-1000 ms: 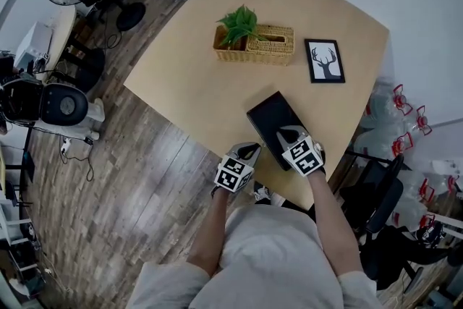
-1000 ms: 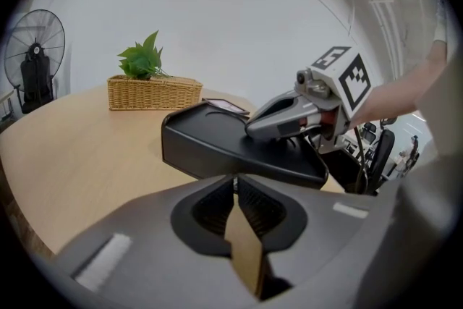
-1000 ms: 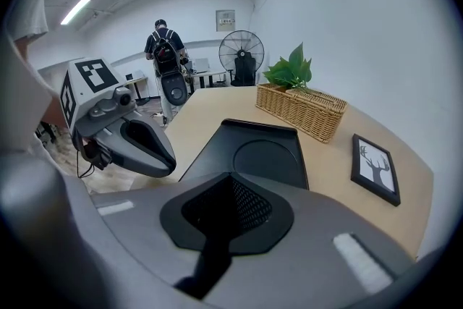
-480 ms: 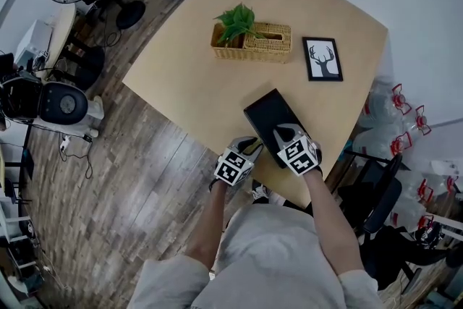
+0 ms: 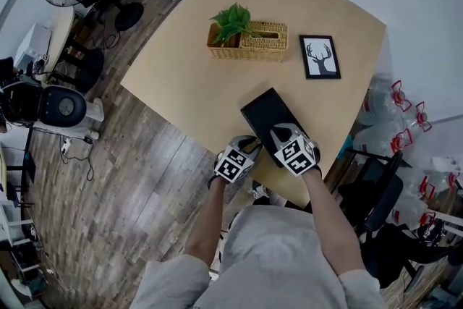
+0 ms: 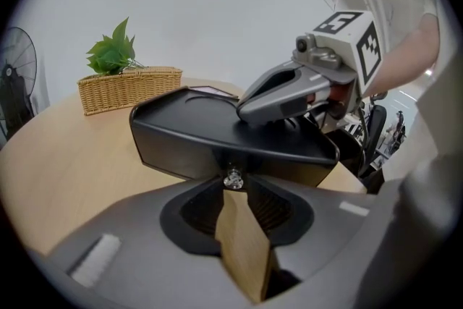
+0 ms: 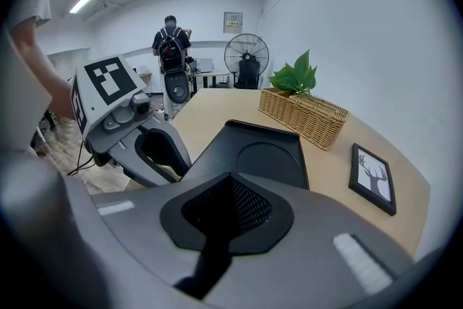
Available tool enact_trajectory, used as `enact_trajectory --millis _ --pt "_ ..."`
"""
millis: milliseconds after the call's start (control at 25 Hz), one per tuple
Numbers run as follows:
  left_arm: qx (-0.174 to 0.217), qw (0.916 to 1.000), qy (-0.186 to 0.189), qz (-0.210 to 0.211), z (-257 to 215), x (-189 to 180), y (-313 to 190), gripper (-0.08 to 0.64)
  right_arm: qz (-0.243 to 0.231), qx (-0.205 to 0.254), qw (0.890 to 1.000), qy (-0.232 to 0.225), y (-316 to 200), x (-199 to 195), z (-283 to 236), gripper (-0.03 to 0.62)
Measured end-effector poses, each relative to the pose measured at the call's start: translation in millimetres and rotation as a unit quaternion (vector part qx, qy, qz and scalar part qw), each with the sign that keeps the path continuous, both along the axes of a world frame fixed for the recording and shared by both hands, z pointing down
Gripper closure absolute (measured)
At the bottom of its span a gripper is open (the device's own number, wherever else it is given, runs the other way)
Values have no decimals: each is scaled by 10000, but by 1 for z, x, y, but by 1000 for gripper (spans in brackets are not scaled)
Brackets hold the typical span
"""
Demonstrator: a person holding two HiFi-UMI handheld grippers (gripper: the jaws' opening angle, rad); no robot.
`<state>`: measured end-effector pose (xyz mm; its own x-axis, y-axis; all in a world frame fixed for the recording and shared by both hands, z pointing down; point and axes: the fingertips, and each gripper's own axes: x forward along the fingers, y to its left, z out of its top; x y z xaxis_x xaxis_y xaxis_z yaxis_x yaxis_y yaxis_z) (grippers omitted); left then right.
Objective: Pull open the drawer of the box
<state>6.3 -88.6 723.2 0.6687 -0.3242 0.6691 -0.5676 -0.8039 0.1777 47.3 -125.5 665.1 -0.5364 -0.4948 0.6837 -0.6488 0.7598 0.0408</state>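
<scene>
While the black box [image 5: 266,112] sits near the person's edge of the wooden counter [image 5: 181,79], turned at an angle, its front face has a tiny shiny knob [image 6: 232,178]. That's exactly where the left hand-held gripper [image 5: 251,145] is: its jaws are pinched almost together, tips right on the knob, with only a thin wedge of counter showing between them. The right hand-held gripper [image 5: 278,131] is up on the box's flat lid, jaws closed with nothing between them, tips resting on the top surface just short of a round recess in the lid. Further back on the counter there's a wicker basket [image 5: 264,47] with a green plant [image 5: 231,19] at its left end, and a framed deer picture [image 5: 320,56] lying just beside it on the right.
</scene>
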Motion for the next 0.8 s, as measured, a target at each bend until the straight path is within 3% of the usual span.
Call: enact_trajectory --millis 800 --pt "-37 9999 159 19 5 0 -4 434 -5 -5 10000 15 1 0 1 591"
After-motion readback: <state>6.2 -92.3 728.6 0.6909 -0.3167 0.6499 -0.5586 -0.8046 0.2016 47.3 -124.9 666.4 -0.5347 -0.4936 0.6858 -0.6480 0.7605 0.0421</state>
